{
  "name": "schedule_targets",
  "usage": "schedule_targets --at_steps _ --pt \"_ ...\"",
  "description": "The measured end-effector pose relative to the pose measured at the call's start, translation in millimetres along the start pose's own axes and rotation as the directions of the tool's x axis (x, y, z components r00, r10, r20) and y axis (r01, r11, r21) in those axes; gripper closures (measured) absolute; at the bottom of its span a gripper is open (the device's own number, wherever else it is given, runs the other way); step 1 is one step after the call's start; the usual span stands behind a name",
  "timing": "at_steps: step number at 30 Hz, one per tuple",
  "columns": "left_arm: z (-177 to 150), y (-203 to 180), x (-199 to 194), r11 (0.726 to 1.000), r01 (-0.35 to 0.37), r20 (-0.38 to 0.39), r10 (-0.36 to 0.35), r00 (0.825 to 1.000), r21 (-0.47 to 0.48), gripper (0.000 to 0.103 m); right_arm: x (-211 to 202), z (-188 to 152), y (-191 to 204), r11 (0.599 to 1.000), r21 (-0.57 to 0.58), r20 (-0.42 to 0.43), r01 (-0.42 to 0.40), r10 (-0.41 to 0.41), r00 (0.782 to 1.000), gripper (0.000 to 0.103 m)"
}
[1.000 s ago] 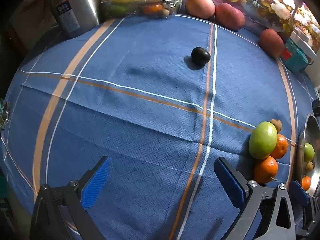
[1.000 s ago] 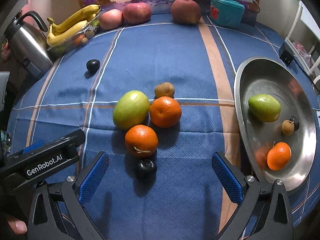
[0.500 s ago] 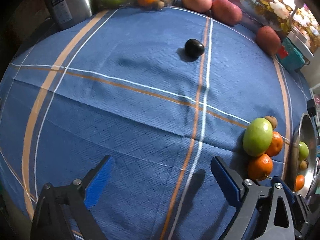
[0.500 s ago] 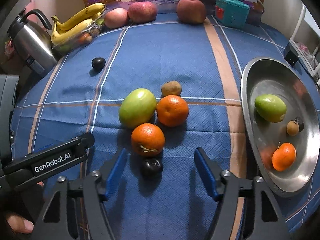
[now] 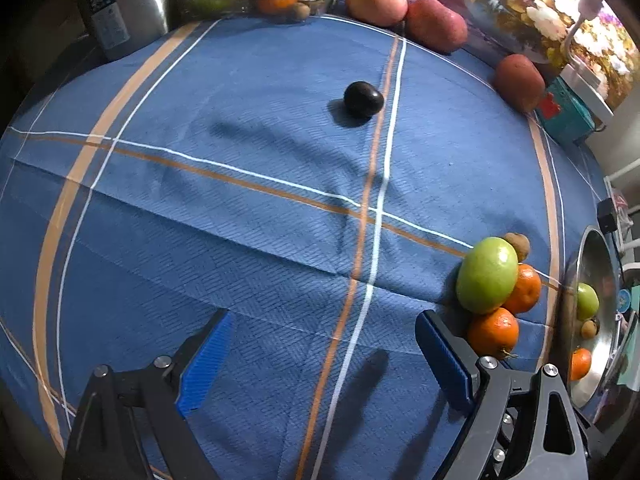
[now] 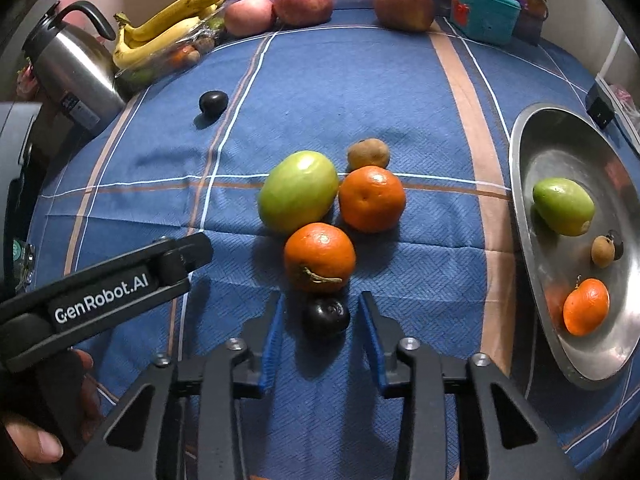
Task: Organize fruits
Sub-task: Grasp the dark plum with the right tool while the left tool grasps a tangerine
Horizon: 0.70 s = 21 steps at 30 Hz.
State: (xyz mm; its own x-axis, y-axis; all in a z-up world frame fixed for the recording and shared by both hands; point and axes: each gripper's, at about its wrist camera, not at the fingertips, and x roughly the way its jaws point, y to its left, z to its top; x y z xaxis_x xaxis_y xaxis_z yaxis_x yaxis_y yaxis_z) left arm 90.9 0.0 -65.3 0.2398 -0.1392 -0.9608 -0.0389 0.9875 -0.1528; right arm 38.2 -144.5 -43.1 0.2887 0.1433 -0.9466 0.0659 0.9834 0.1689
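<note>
In the right wrist view my right gripper (image 6: 322, 312) has its jaws narrowed around a dark plum (image 6: 327, 315), with small gaps on both sides. Beyond it lie two oranges (image 6: 319, 257), a green mango (image 6: 298, 191) and a brown kiwi (image 6: 368, 153). A steel tray (image 6: 520, 184) at right holds a green mango, an orange and small fruits. A second dark plum (image 6: 213, 102) lies far left; it also shows in the left wrist view (image 5: 363, 99). My left gripper (image 5: 320, 354) is open and empty over the cloth.
A steel kettle (image 6: 72, 68), bananas (image 6: 168, 36) on a clear container and three red apples (image 6: 304, 4) line the back edge. A teal box (image 6: 484, 16) stands at the back right. The blue striped cloth (image 5: 240, 220) covers the table.
My right gripper has moved forward to the near plum and its jaws have narrowed around it. My left gripper has shifted slightly and stays open.
</note>
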Motion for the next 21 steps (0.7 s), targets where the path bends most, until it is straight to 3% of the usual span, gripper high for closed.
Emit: schedule_targets --at_steps 5,21 --pt "2 -6 -3 1.0 0.004 0.005 -0.004 1.0 0.005 0.011 3 1 -1 1.0 0.001 -0.013 0.006 -0.006 1.0 0.077" --pt "6 -18 -21 1.0 0.026 0.037 -0.026 0.999 0.009 0.011 -20 1 -14 0.999 0.013 0.035 -0.044 0.044 0.998 0.078"
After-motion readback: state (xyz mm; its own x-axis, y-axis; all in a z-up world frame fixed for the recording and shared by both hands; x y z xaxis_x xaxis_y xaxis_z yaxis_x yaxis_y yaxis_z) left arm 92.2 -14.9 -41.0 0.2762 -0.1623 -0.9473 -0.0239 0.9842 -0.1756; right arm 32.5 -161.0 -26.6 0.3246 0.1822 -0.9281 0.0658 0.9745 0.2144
